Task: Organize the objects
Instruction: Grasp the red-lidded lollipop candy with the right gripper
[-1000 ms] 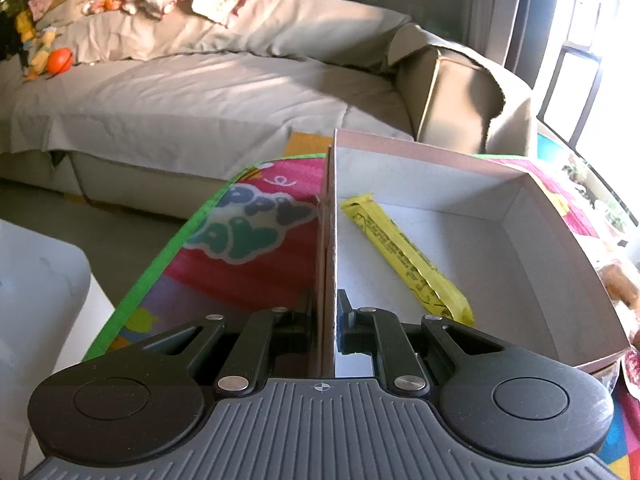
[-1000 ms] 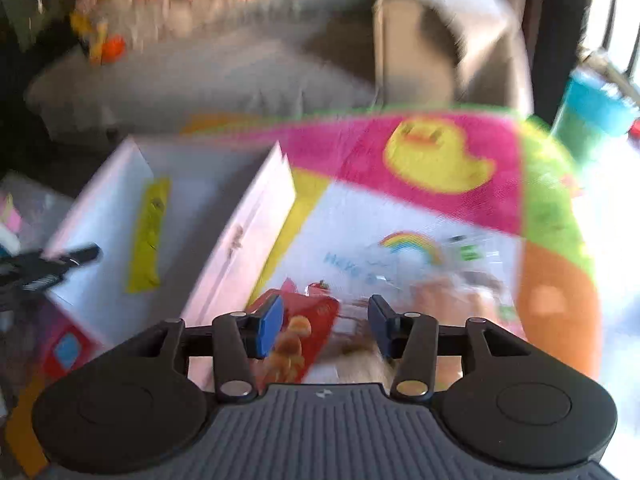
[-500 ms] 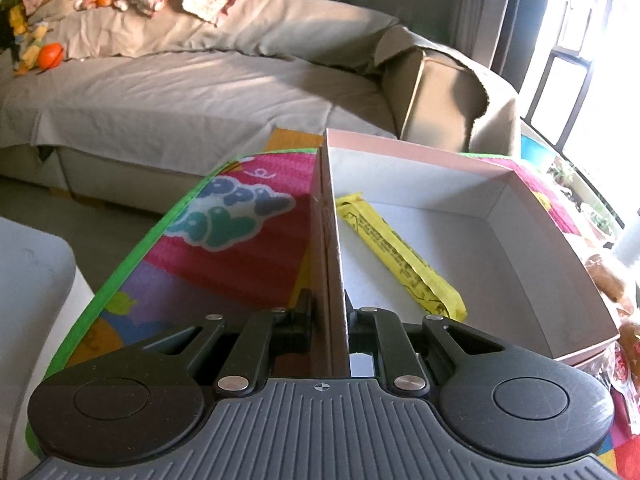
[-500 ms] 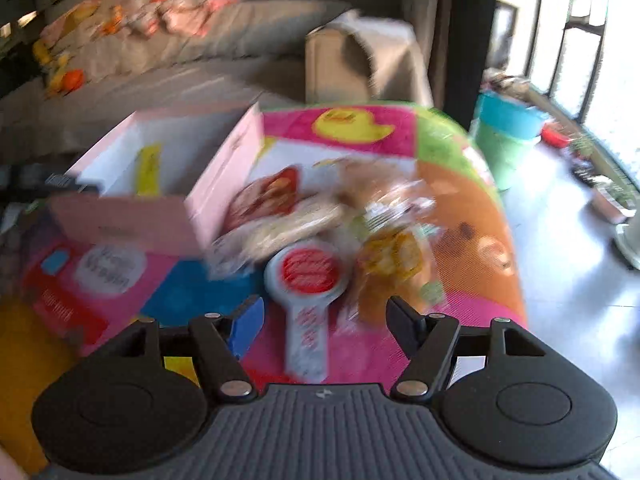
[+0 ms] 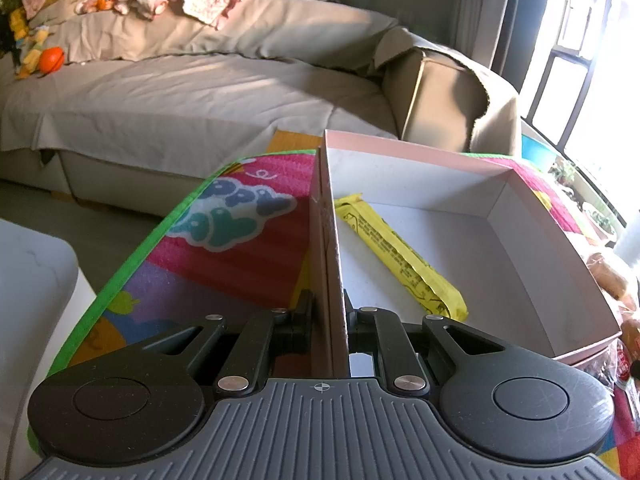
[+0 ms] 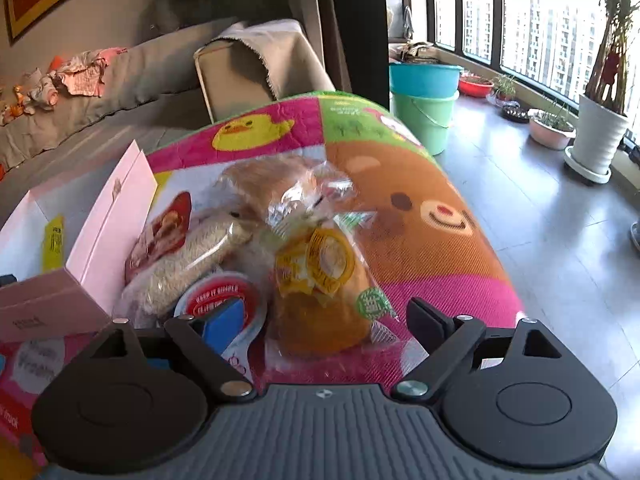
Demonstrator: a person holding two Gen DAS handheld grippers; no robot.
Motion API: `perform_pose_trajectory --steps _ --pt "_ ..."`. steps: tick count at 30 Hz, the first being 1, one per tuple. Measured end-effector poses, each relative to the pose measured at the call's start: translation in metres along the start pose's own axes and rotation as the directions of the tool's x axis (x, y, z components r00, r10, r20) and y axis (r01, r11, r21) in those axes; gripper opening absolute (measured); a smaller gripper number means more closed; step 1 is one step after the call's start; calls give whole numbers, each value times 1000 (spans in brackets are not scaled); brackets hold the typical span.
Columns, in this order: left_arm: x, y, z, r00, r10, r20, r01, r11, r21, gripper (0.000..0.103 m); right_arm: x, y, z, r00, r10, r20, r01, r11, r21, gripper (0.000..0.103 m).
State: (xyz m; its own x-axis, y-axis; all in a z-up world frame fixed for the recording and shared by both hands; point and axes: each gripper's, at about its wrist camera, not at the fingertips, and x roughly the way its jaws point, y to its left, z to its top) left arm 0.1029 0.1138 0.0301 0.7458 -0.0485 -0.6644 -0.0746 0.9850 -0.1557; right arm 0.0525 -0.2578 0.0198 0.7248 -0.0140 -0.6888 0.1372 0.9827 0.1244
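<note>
- The near side wall of the pink box (image 5: 332, 248) is clamped between the fingers of the left gripper (image 5: 328, 316); the wall stands upright between the two black pads.
- The box is seen as a shallow open carton, pale pink outside and white inside, resting on a bright play mat (image 5: 224, 232) with cartoon prints.
- A long yellow wrapped bar (image 5: 400, 256) with dark print is laid slantwise on the box floor, near the clamped wall.
- The fingers of the right gripper (image 6: 320, 320) are held wide apart, having just been opening; nothing is pressed by them.
- Between and just beyond those fingers, a golden-brown bun in a clear wrapper (image 6: 324, 292) with a yellow label is seen on the mat.
- To its left, a round red-lidded cup (image 6: 220, 300) and a clear packet of pale grain-like contents (image 6: 188, 268) are piled, just beside the box's outer wall.
- More wrapped bread (image 6: 280, 184) is heaped behind them.
</note>
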Motion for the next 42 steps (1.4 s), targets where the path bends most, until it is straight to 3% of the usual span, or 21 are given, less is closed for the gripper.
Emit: perform_pose_trajectory --steps 4,15,19,22,25,27,29,31,35,42 --pt "0 0 0 1000 0 -1 0 1000 1 13 -2 9 -7 997 73 16 -73 997 -27 101" --pt "-1 1 -2 1000 -2 0 2 1000 -7 14 1 3 -14 997 83 -1 -83 995 64 103" --pt "-1 1 -2 1000 -1 -1 1 1000 -8 14 4 11 -12 998 56 -29 -56 998 -2 103" --pt "-2 2 -2 1000 0 -3 0 1000 -9 14 3 11 -10 995 78 -58 -82 994 -72 103" --pt "-1 2 -2 1000 1 -3 -1 1000 -6 14 -20 7 -12 996 84 17 -83 995 -52 103" --pt "-1 2 -2 1000 1 -3 -1 1000 -6 14 -39 14 -14 993 54 103 -42 992 -115 103" --pt "-2 2 -2 1000 0 -2 0 1000 -8 14 -55 31 -15 982 47 184 -3 973 -232 103" --pt "-2 2 -2 1000 -1 -3 1 1000 -9 14 -58 48 -16 977 107 186 -39 940 -338 103" --pt "-3 1 -3 1000 5 -5 -5 1000 -3 14 -33 74 -16 978 187 92 -125 879 -461 92" --pt "-4 3 -3 1000 4 -10 -4 1000 1 14 15 75 -7 988 155 -10 -136 832 -538 88"
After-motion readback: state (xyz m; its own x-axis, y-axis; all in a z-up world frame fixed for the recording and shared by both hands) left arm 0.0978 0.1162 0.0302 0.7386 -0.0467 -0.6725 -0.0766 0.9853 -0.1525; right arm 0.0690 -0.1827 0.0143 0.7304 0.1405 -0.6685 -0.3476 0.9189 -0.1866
